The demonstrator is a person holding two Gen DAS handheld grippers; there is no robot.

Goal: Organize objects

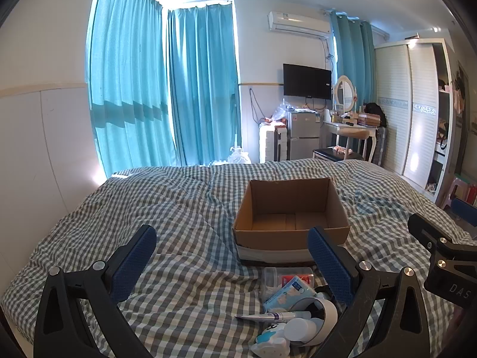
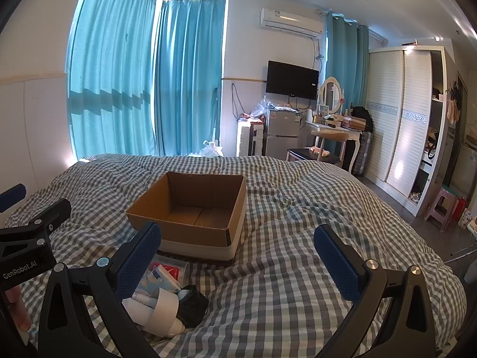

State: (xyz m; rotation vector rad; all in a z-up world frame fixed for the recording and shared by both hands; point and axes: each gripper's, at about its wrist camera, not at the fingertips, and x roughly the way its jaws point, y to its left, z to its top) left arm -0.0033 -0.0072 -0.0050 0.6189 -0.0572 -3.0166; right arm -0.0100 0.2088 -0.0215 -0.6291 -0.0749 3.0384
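Observation:
An open, empty cardboard box (image 1: 290, 208) sits on the checked bed cover; it also shows in the right wrist view (image 2: 190, 205). In front of it lies a small pile: a clear plastic case (image 1: 286, 277), a blue-and-white tissue pack (image 1: 289, 294), a thin tube (image 1: 274, 316), a white roll of tape (image 1: 328, 313) and a white toy (image 1: 271, 343). The right wrist view shows the same pile, with the white roll (image 2: 164, 307) and a black bag (image 2: 193, 301). My left gripper (image 1: 232, 265) is open, left of the pile. My right gripper (image 2: 238, 265) is open, right of the pile. Both are empty.
The bed (image 2: 298, 208) fills the foreground. Beyond it stand teal curtains (image 1: 167, 89), a small fridge (image 1: 304, 134), a wall TV (image 1: 307, 80), a dressing table with chair (image 2: 331, 140), a white wardrobe (image 2: 399, 119) and a pink stool (image 2: 441, 208) on the floor at right.

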